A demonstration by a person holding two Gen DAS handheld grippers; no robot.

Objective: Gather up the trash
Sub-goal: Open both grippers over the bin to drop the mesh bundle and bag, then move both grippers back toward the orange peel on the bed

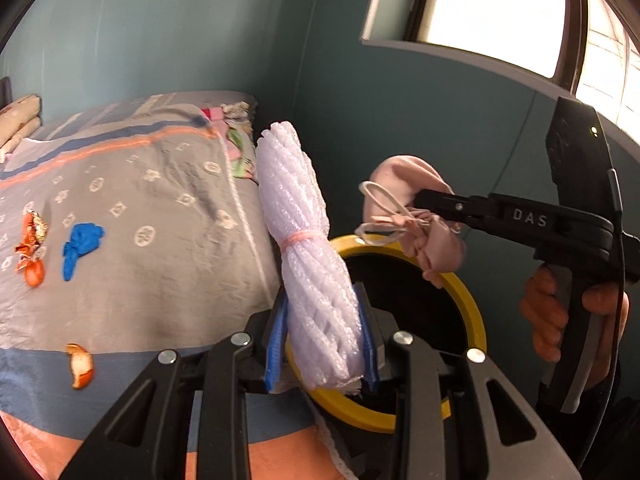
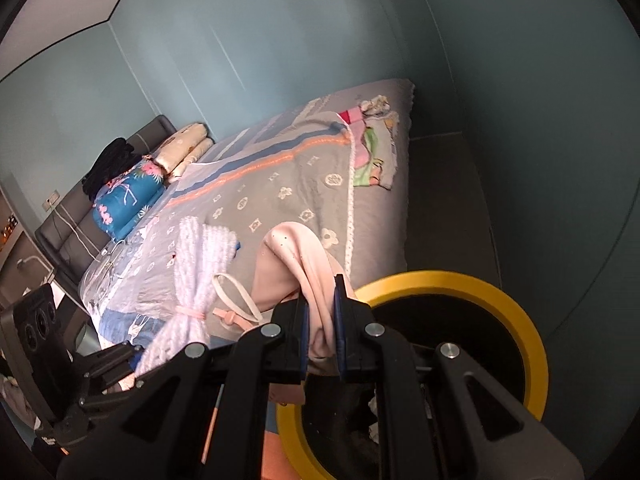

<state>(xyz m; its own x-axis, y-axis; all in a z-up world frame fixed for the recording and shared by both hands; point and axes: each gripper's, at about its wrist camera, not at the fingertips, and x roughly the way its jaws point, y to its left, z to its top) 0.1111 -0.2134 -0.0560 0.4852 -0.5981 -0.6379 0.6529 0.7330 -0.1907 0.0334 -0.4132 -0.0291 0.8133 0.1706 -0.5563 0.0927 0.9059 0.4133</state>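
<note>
My left gripper (image 1: pixel 324 344) is shut on a white foam net bundle (image 1: pixel 304 236) tied with a pink band, held over the rim of a yellow-rimmed black bin (image 1: pixel 474 300). My right gripper (image 2: pixel 320 328) is shut on a pink face mask (image 2: pixel 296 264) with white ear loops, above the same bin (image 2: pixel 516 312). In the left wrist view the right gripper (image 1: pixel 420 200) holds the mask (image 1: pixel 440 248) over the bin's far rim. On the bed lie orange peels (image 1: pixel 82 366), a blue glove (image 1: pixel 80 244) and an orange wrapper (image 1: pixel 32 244).
The bed (image 2: pixel 280 184) with a grey patterned cover stands left of the bin. Folded cloths (image 2: pixel 372 148) lie at its far corner, pillows (image 2: pixel 132 196) at the headboard. Teal walls (image 1: pixel 160 40) close in behind; a window (image 1: pixel 480 4) is upper right.
</note>
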